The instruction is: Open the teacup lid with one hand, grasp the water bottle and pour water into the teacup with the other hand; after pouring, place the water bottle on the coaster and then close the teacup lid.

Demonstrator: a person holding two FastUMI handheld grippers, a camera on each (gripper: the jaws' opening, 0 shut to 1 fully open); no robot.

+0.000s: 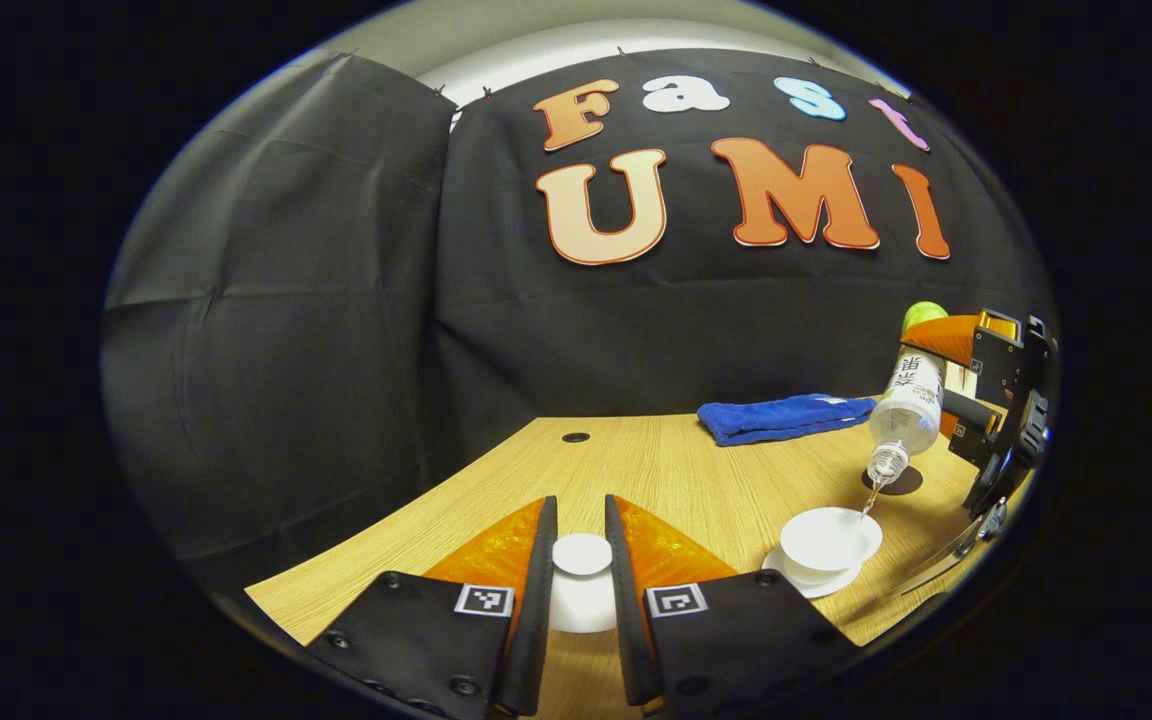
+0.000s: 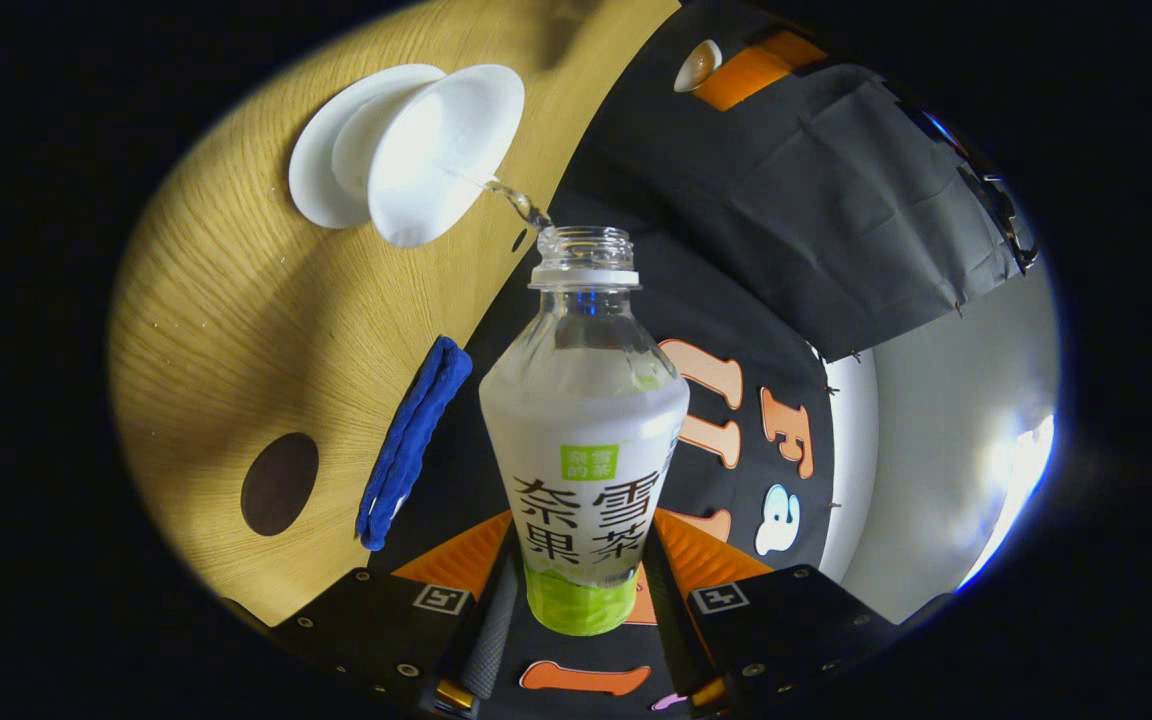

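The wooden counter (image 1: 676,470) is seen carrying a folded blue cloth (image 1: 784,416) near the back and a dark round coaster (image 2: 279,483), left bare. The water bottle (image 2: 584,440) is pinched between the fingers of the right gripper (image 2: 576,600) and tilted, water being poured into the teacup (image 1: 829,540) on its saucer (image 1: 816,585). The teacup lid (image 1: 582,553) is clamped by the left gripper (image 1: 581,560), well aside of the cup.

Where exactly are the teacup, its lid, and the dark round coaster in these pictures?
teacup (image 1: 829,540): left gripper view, on its white bowl, beside the stream of water.
lid (image 1: 582,553): left gripper view, on its top knob between the tongs.
coaster (image 2: 279,483): right gripper view, at the middle of the dark disc.
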